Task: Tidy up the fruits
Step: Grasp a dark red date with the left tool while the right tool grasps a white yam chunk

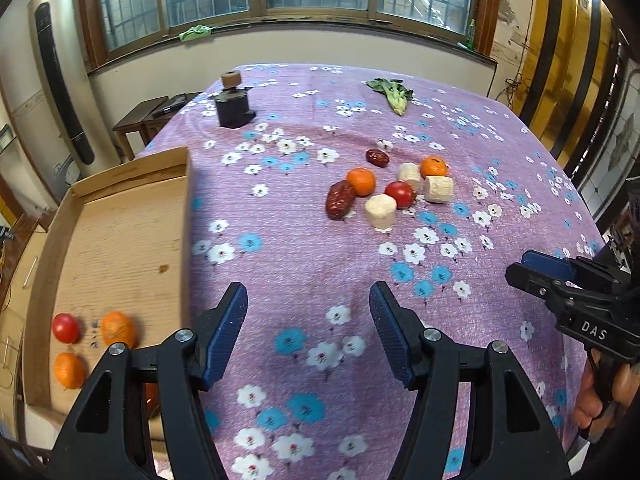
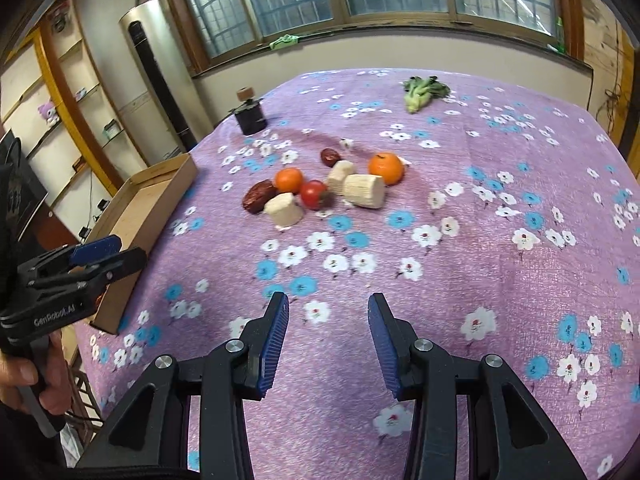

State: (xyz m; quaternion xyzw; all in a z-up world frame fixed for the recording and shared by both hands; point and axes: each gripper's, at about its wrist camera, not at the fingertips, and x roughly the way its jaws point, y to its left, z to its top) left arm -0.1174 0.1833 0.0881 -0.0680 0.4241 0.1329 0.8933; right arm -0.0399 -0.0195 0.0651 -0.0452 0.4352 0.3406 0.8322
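Cardboard tray (image 1: 120,216) at the left counter edge held one tomato (image 1: 65,328) and two oranges (image 1: 117,329). Left tool (image 1: 308,334) hovered over the floral cloth (image 1: 304,240), jaws wide apart, nothing between them. Mid-counter: loose cluster of dates (image 1: 340,200), oranges, tomato (image 1: 399,194), pale cylinders (image 1: 381,210). Right tool (image 2: 328,340) was parted more narrowly, also empty.

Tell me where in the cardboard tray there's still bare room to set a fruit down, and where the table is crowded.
The cardboard tray is bare through its middle and far end; only its near corner is taken, by a tomato and two oranges. The cloth between tray and fruit cluster lies free. Around the loose tomato, dates, oranges and white chunks lie crowded together.
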